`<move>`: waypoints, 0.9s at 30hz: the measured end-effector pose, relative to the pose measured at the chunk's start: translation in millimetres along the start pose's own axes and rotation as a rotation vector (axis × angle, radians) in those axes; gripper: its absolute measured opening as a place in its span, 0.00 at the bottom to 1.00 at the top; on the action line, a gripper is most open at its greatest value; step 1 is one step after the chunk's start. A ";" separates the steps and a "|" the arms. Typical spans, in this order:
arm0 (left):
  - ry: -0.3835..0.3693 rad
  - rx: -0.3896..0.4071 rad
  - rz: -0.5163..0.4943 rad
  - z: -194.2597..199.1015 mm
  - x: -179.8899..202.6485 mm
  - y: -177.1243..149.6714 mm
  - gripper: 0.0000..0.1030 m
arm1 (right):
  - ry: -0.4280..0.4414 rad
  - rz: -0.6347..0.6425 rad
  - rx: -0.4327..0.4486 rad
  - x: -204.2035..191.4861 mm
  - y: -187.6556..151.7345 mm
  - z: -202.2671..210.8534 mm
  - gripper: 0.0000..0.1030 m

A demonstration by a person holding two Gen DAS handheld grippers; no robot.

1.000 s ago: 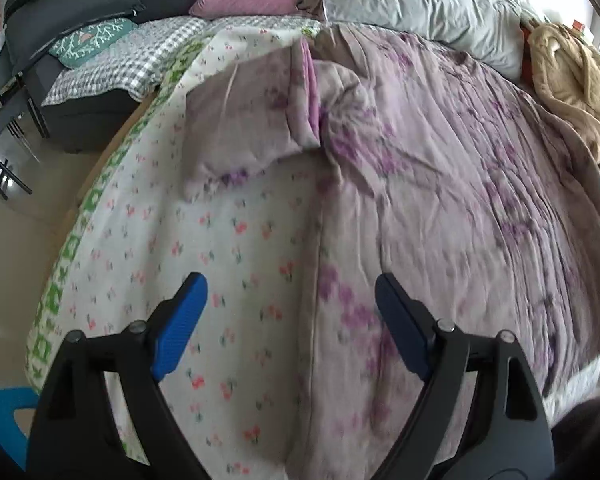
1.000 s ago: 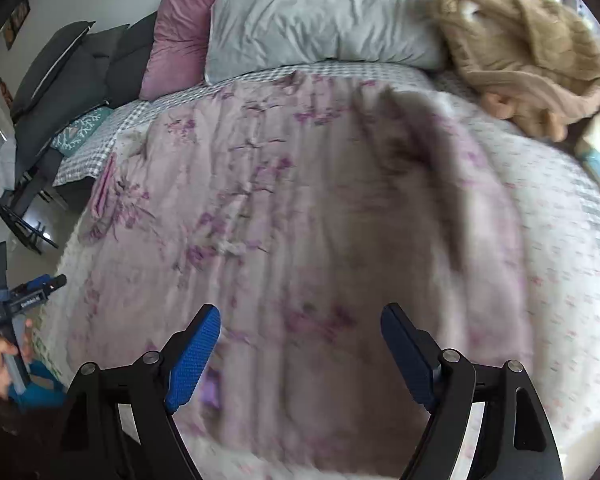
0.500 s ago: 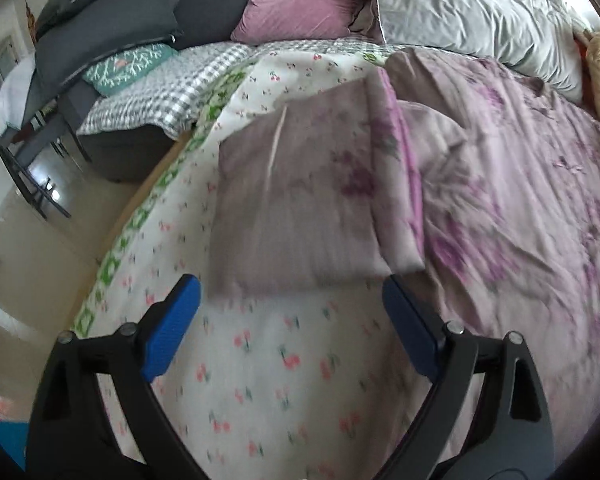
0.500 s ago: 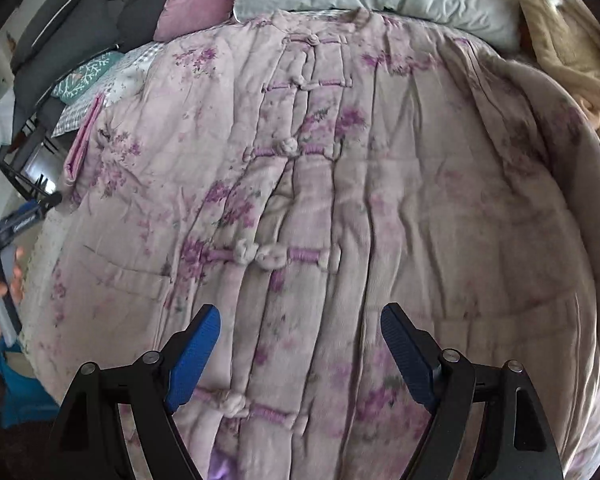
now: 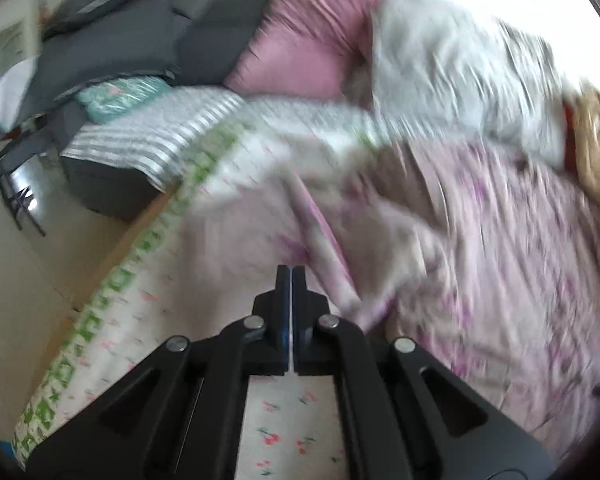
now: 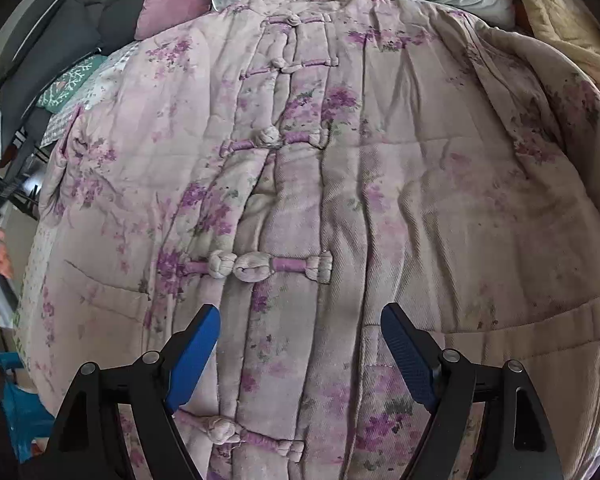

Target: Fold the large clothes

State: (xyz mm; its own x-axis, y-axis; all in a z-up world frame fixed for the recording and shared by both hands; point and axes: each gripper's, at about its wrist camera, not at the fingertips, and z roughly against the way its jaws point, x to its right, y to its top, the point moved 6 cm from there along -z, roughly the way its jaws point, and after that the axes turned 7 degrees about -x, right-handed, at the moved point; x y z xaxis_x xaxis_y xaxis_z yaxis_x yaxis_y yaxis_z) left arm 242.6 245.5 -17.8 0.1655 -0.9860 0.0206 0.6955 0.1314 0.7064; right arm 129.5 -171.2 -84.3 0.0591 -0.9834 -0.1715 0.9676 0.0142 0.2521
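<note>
A lilac quilted jacket with purple flowers and knotted cloth buttons lies front up, spread over the bed. My right gripper hangs open just above its lower front, beside the button placket, with nothing between the pads. In the blurred left wrist view the jacket's left sleeve lies folded on the flowered sheet. My left gripper is shut, its tips on the sleeve's near edge and seemingly pinching it. The right wrist view shows a hand at the left border.
A pink pillow and a grey duvet lie at the head of the bed. A tan fleece garment lies at the right. Left of the bed stand a dark sofa with a checked cloth and bare floor.
My left gripper moved forward to the sleeve's near edge and closed from wide open. My right gripper dropped closer to the jacket front and stays open.
</note>
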 end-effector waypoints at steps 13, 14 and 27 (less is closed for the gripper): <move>0.198 -0.022 0.618 27.9 -239.1 -54.7 0.10 | -0.013 -0.001 0.038 0.0 -3.5 10.8 0.81; 0.166 -0.056 0.675 20.7 -252.1 -70.2 0.19 | -0.015 0.001 0.042 -1.3 -2.9 10.9 0.81; -0.184 -0.089 0.558 -27.4 -194.9 -81.4 0.77 | -0.018 -0.040 0.025 -2.3 -3.5 -6.4 0.81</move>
State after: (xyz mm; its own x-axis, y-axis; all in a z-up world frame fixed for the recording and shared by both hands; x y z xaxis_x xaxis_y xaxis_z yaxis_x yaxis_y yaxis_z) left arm 172.9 429.8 -98.7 0.4047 -0.7657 0.4999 0.5951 0.6356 0.4918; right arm 127.6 -167.9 -90.9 0.0164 -0.9861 -0.1651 0.9626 -0.0291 0.2695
